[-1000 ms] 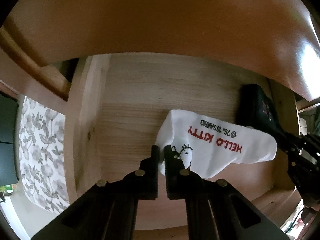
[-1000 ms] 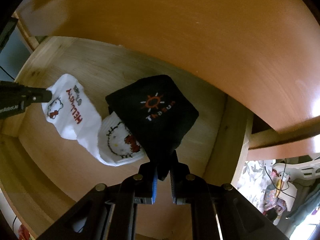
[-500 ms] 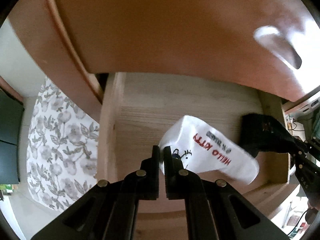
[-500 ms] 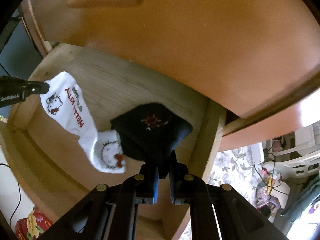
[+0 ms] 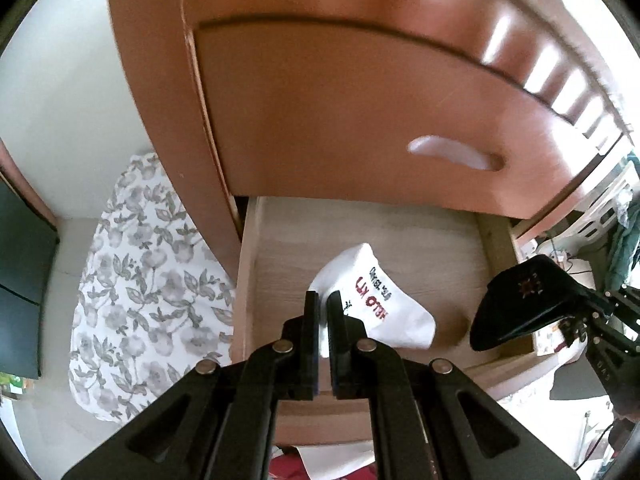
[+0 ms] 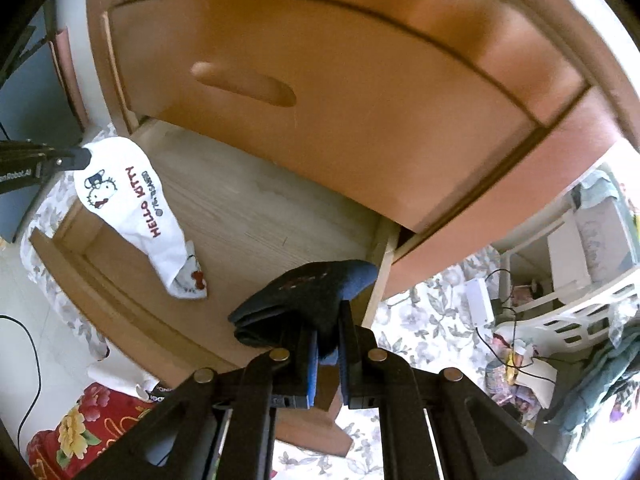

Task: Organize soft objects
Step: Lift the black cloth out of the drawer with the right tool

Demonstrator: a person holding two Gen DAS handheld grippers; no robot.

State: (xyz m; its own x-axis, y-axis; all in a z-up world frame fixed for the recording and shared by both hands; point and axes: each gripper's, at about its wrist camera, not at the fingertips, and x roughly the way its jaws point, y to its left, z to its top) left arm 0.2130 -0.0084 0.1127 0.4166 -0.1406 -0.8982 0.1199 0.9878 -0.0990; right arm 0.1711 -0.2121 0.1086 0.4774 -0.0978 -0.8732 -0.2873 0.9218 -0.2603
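Observation:
My left gripper (image 5: 323, 300) is shut on a white Hello Kitty sock (image 5: 380, 304) and holds it lifted above the open wooden drawer (image 5: 272, 264); the sock hangs down into the drawer. In the right wrist view the same sock (image 6: 132, 196) dangles from the left gripper (image 6: 82, 158) at the left. My right gripper (image 6: 329, 320) is shut on a folded black sock (image 6: 308, 292) with a small sun logo, held above the drawer's right side (image 6: 380, 264). The black sock (image 5: 520, 300) also shows at the right of the left wrist view.
A closed drawer front with a cut-out handle (image 6: 244, 84) stands above the open drawer. A floral floor covering (image 5: 140, 280) lies left of the dresser. A red flowered item (image 6: 80, 432) lies at lower left, white baskets and clutter (image 6: 560, 312) at right.
Both grippers have pulled up and back out of the drawer, each lifting its sock. The white sock now hangs instead of lying flat; the black sock has left the drawer floor.

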